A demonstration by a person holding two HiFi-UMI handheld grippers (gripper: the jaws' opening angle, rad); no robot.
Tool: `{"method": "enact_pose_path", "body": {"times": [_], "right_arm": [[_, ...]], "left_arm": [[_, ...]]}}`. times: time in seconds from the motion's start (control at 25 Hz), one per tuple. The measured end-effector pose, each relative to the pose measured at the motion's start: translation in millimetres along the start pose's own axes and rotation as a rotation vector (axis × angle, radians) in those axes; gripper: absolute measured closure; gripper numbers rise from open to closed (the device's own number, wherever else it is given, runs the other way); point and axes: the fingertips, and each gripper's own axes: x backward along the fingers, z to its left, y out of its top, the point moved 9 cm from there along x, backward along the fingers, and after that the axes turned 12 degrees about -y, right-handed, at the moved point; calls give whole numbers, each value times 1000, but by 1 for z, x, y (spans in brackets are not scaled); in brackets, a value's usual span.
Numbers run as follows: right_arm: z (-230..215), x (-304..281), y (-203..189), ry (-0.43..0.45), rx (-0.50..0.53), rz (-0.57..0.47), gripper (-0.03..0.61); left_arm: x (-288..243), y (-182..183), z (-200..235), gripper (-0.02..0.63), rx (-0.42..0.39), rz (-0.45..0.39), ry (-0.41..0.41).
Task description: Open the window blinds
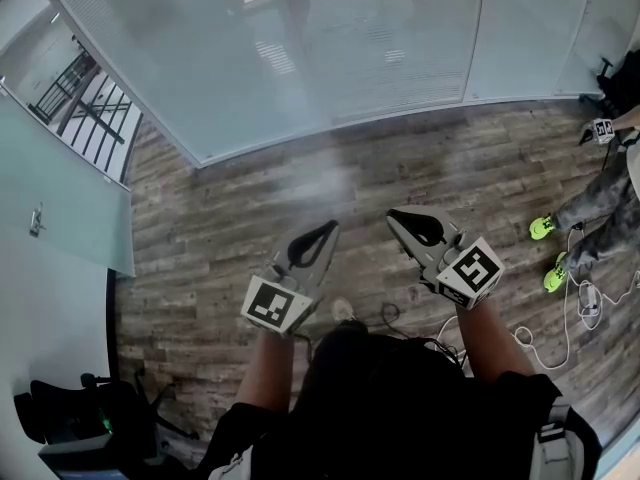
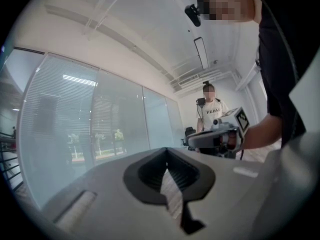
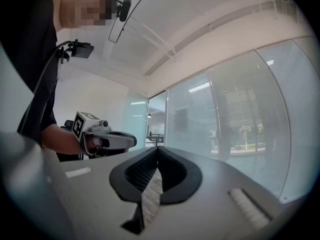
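Observation:
The window blinds (image 1: 380,38) hang lowered behind the glass wall ahead, with slats that look turned closed; they also show as blinds (image 2: 65,124) in the left gripper view and as blinds (image 3: 250,124) in the right gripper view. My left gripper (image 1: 332,226) is held level over the wooden floor, well short of the glass, its jaws meeting at the tips with nothing between them. My right gripper (image 1: 393,215) hangs beside it, apart from it, also shut and empty. Each gripper view shows its own closed tips, left gripper (image 2: 166,150) and right gripper (image 3: 158,148), aimed at the blinds. No cord or wand is visible.
A person with green shoes (image 1: 543,228) stands at the right, seen in a white shirt (image 2: 210,109) in the left gripper view. White cables (image 1: 560,338) trail on the floor near them. A glass door (image 1: 60,188) is at the left, an office chair (image 1: 90,418) at lower left.

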Motion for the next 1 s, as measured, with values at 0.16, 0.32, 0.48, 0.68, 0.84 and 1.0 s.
{"method": "enact_pose_path", "body": {"times": [0.16, 0.32, 0.48, 0.68, 0.84, 1.0], "right_arm": [[2, -5, -3, 5, -7, 3, 574], [-1, -14, -9, 23, -11, 6, 574], [-10, -34, -13, 18, 20, 4, 574], [-19, -84, -14, 31, 33, -2, 574], [-24, -133, -11, 45, 36, -17, 574], [-26, -175, -11, 35, 32, -29, 574]], "left_arm": [[6, -1, 5, 611, -1, 6, 7], [7, -3, 13, 609, 4, 9, 19], [10, -4, 33, 611, 25, -18, 31], [17, -4, 82, 609, 7, -28, 61], [18, -10, 122, 610, 3, -25, 58], [21, -18, 162, 609, 11, -21, 41]]}}
